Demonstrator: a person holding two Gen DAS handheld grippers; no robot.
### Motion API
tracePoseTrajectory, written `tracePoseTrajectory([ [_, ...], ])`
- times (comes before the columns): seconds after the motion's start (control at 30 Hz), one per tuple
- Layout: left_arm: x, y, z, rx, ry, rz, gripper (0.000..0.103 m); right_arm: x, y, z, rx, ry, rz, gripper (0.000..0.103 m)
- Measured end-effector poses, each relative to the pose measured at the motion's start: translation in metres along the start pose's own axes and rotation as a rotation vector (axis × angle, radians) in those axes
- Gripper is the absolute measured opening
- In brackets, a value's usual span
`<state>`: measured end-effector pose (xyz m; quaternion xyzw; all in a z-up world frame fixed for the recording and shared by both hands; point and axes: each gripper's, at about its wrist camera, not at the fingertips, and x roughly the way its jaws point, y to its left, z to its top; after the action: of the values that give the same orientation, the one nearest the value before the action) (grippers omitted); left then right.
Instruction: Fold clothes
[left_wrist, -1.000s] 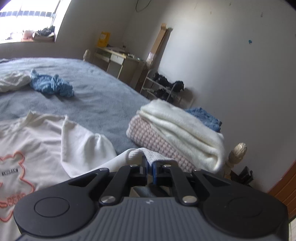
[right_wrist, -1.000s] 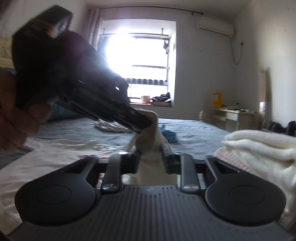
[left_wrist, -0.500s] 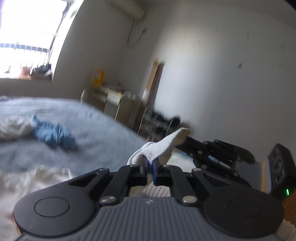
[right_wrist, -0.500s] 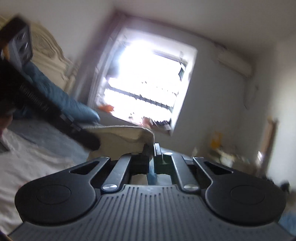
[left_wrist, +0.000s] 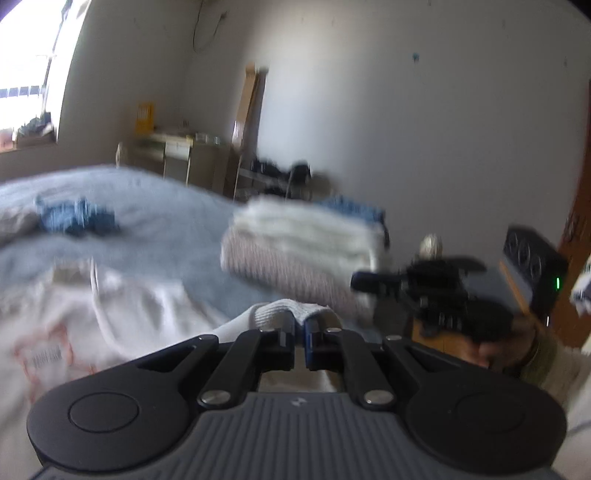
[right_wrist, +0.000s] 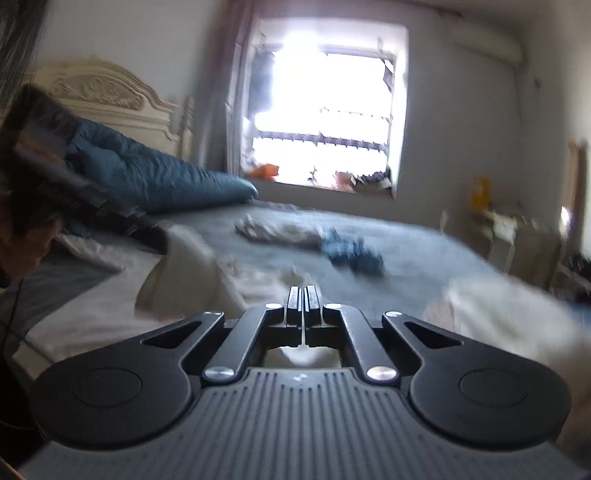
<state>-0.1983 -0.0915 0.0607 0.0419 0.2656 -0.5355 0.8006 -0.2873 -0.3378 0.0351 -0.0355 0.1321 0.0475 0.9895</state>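
The left gripper (left_wrist: 300, 328) is clamped on a ribbed cuff of the white sweatshirt (left_wrist: 110, 314), which lies spread on the grey-blue bed (left_wrist: 155, 229) beside a stack of folded clothes (left_wrist: 299, 243). The right gripper (right_wrist: 303, 295) is closed with nothing between its fingers, held above the bed and apart from the sweatshirt.

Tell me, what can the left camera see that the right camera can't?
Only the left wrist view shows the left gripper pinching the white cloth, plus the shoe rack. Only the right wrist view shows the headboard, the blue pillow and the empty, closed right gripper. Both show the bed, the crumpled blue garment and the folded stack.
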Motion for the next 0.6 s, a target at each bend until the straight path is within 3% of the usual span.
tracePoseTrajectory([
  [0.23, 0.016, 0.007, -0.070, -0.084, 0.178, 0.029, 0.008, 0.008, 0.000, -0.043, 0.209, 0.120, 0.032, 0.000],
  [0.3, 0.018, 0.009, -0.081, -0.110, 0.225, 0.014, 0.018, 0.012, 0.006, -0.052, 0.251, 0.149, 0.052, 0.002],
  [0.43, 0.004, 0.013, -0.090, -0.192, 0.215, -0.026, 0.038, 0.027, 0.012, -0.066, 0.370, 0.205, 0.119, 0.004],
  [0.53, -0.004, 0.028, -0.090, -0.287, 0.166, 0.011, 0.050, 0.038, 0.009, -0.077, 0.508, 0.232, 0.184, 0.005],
  [0.6, -0.009, 0.038, -0.090, -0.353, 0.132, 0.037, 0.052, 0.049, 0.003, -0.085, 0.605, 0.255, 0.208, 0.007],
])
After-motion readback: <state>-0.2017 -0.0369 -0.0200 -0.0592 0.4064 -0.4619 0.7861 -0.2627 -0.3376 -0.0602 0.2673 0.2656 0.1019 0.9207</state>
